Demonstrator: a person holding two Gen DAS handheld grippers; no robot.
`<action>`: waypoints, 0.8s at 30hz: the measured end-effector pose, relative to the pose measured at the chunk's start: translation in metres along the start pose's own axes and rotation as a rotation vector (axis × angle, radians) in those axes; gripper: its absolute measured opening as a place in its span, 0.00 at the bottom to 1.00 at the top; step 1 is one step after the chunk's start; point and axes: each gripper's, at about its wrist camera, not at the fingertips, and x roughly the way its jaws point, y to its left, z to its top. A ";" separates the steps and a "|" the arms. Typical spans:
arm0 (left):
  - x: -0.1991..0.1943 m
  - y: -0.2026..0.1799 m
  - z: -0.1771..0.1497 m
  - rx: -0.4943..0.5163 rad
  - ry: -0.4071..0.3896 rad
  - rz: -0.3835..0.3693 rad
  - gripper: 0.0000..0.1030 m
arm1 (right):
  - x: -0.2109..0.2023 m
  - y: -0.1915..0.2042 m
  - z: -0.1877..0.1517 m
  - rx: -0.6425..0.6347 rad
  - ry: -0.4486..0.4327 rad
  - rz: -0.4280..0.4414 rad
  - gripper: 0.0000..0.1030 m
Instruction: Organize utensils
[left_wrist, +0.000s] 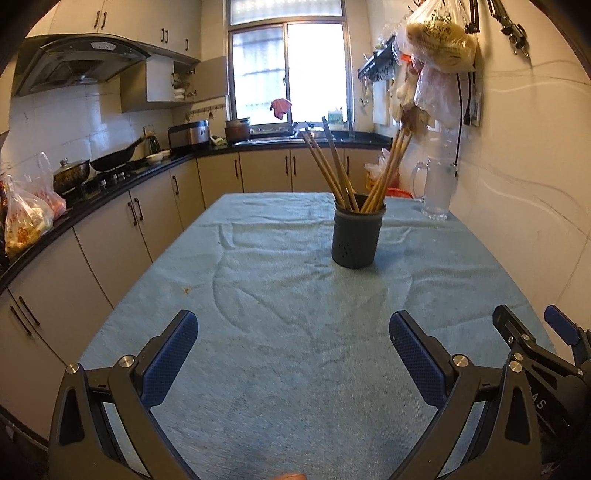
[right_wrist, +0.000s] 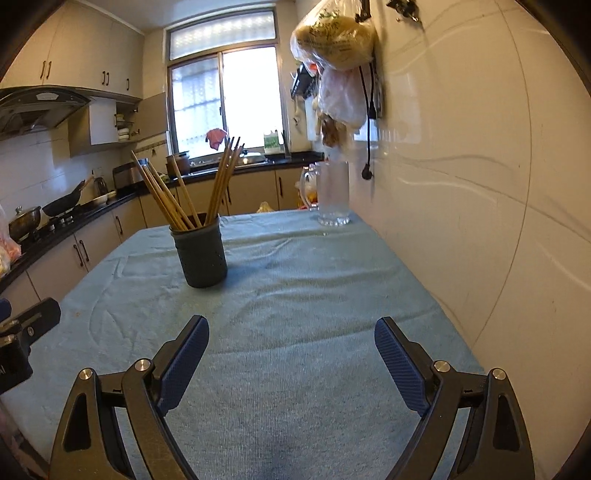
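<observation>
Jaws of both the left gripper (left_wrist: 293, 354) and the right gripper (right_wrist: 291, 363) stand spread wide with nothing between them, their blue ribbed pads (left_wrist: 170, 360) hovering low over the bench (left_wrist: 288, 369). Farther along the bench, a dark grey cylindrical holder (left_wrist: 355, 236) with small holes in its wall stands upright, wooden chopsticks (left_wrist: 330, 166) fanned out of it in two leaning bunches. A wrinkled pale blue terry cloth covers the bench. A clear glass mug (right_wrist: 332, 194) stands at the far end, near the glossy white wall (right_wrist: 480, 184). Beige kitchen cabinets (left_wrist: 155, 206) run alongside.
</observation>
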 end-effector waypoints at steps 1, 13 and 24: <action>0.002 0.000 -0.001 -0.001 0.010 -0.007 1.00 | 0.001 0.000 -0.001 0.004 0.004 0.000 0.91; 0.016 0.002 -0.009 -0.028 0.082 -0.042 1.00 | 0.002 0.006 -0.004 -0.009 0.003 -0.013 0.91; 0.024 0.005 -0.015 -0.043 0.126 -0.066 1.00 | 0.005 0.008 -0.006 -0.014 0.017 -0.022 0.91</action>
